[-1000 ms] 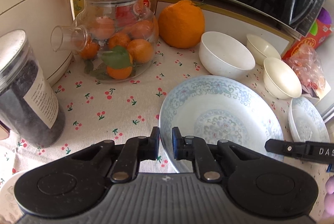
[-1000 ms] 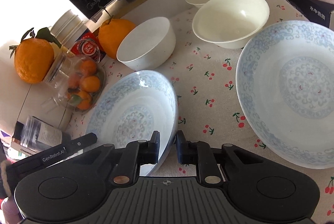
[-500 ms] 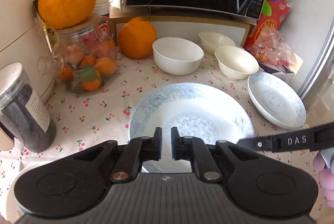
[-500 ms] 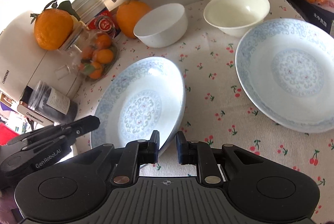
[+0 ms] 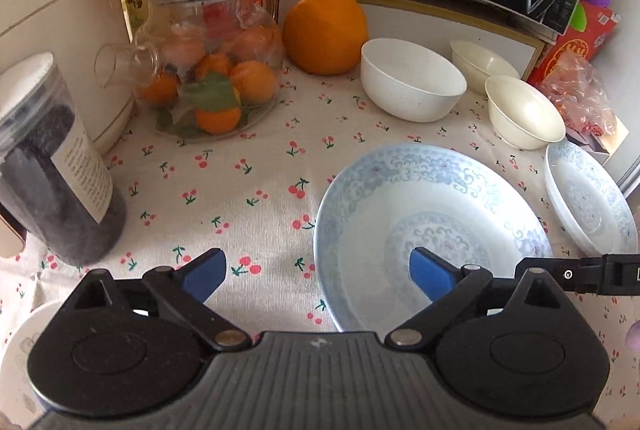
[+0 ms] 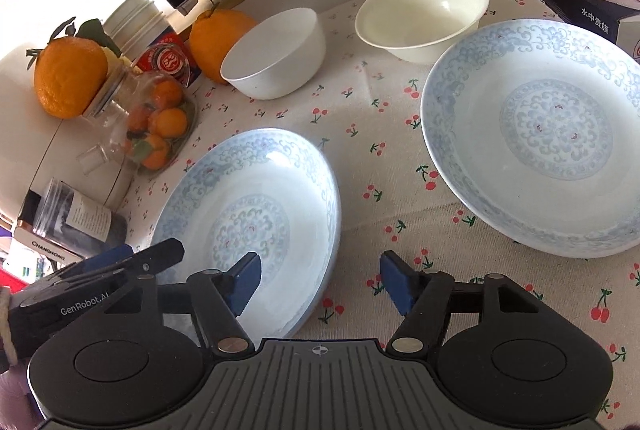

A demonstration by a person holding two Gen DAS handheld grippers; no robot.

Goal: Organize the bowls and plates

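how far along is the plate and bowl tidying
Barely started: nothing is stacked. Both tools, left tool and right tool, are opening around the near plate, gripping nothing. The second plate, white bowl and two cream bowls still sit apart.

We see glossy glazed plates (image 6: 256, 197), matt white bowl (image 5: 412, 77), woven cherry-print cloth (image 5: 224, 189), clear glass jar (image 5: 208, 69), matt black plastic tongs (image 5: 316, 270).
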